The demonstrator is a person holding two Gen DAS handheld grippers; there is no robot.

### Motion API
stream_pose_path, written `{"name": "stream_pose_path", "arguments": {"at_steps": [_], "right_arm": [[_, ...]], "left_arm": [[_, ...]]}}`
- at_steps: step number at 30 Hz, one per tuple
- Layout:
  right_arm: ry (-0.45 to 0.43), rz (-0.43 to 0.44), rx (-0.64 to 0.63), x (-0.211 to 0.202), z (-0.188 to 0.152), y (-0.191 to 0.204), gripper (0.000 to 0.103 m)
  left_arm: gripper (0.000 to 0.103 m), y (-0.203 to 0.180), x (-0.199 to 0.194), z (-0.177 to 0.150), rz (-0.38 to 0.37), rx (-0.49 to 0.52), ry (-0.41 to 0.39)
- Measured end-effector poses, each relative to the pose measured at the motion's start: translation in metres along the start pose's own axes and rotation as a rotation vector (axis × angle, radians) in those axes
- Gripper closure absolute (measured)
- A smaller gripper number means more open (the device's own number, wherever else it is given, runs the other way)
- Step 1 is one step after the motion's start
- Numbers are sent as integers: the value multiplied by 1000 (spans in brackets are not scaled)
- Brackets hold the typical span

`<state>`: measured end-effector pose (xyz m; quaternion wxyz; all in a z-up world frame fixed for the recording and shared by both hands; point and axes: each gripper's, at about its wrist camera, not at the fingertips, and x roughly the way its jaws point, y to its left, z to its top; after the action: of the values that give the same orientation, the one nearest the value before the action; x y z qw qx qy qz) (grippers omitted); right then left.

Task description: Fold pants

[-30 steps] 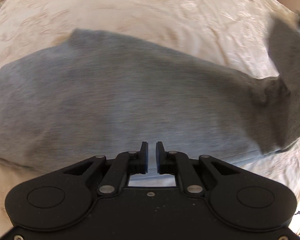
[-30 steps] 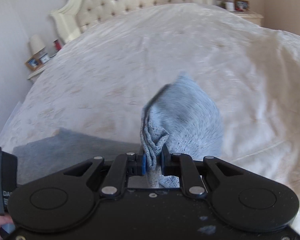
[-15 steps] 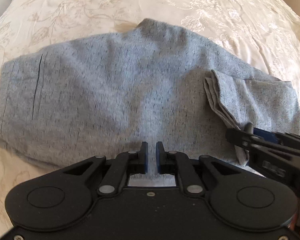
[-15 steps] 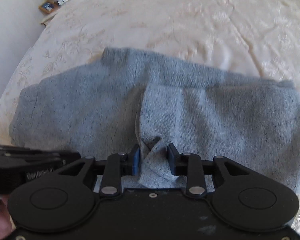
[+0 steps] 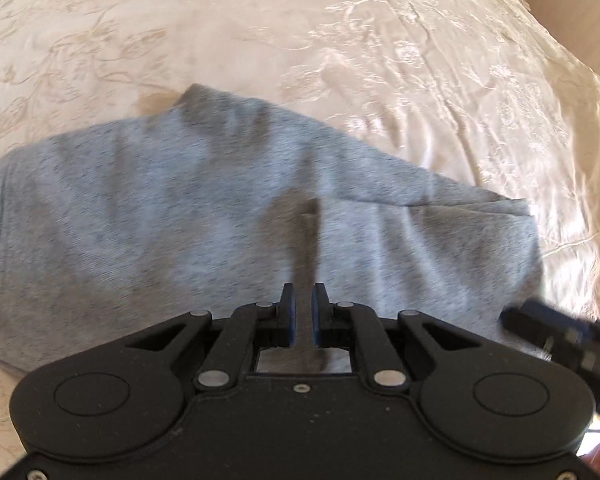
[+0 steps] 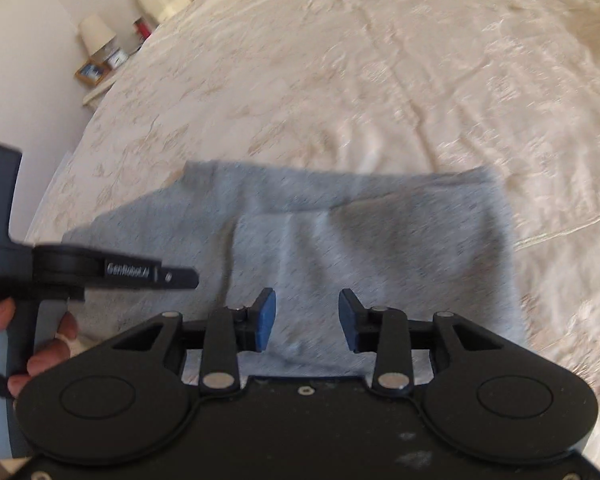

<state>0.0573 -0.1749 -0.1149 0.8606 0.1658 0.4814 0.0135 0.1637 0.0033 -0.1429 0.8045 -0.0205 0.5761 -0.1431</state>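
Pants (image 6: 340, 248) lie on the bed (image 6: 380, 80), centre frame, leg end doubled over the upper half, so one fold looks done. Right tool (image 6: 307, 320) is opening, its pads clear of the cloth below: released. Left tool (image 5: 303, 314), lower centre of its view, sits clenched with nothing visibly gripped. Probably left: another fold, then smoothing.
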Motion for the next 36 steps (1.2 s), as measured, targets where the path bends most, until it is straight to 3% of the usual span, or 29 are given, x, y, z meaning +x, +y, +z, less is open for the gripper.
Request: {"name": "stream_pose_path", "arguments": {"at_steps": [3,6,10,12,14,15,18,20,23,27,29,32,36], "right_arm": [[-33,-44,59,-1,17,-27,65],[-11,-58,84,9,41,-53,64],[151,16,125,42,64,-85,64],[191,2,123,63,68,-98,68],[179,-81,99,82,76,-110,71],[183,-93,125,92,82,-120,77],[183,-105,181,111,95,-138,83],[188,-144,140,116,102,-139,81],[172,-115,122,104,108,-141,75],[84,-65,45,54,99,-134,71],[83,-21,9,35,84,-130,71],[129,5,-50,23,52,-124,71],[268,-41,-111,35,-1,-127,71]], "left_arm": [[87,-20,9,3,-22,34,1],[87,-38,25,-4,-32,71,52],[86,-46,47,-26,25,116,116],[82,-47,49,-36,54,150,101],[82,-49,47,-41,69,167,79],[82,-50,46,-42,76,170,74],[82,-54,45,-45,100,178,63],[82,-57,42,-46,112,195,59],[82,-59,31,-41,128,202,47],[82,-55,13,-25,88,158,-8],[82,-54,17,-15,98,142,-10],[82,-52,36,-9,155,134,17],[81,-40,53,-13,201,128,60]]}}
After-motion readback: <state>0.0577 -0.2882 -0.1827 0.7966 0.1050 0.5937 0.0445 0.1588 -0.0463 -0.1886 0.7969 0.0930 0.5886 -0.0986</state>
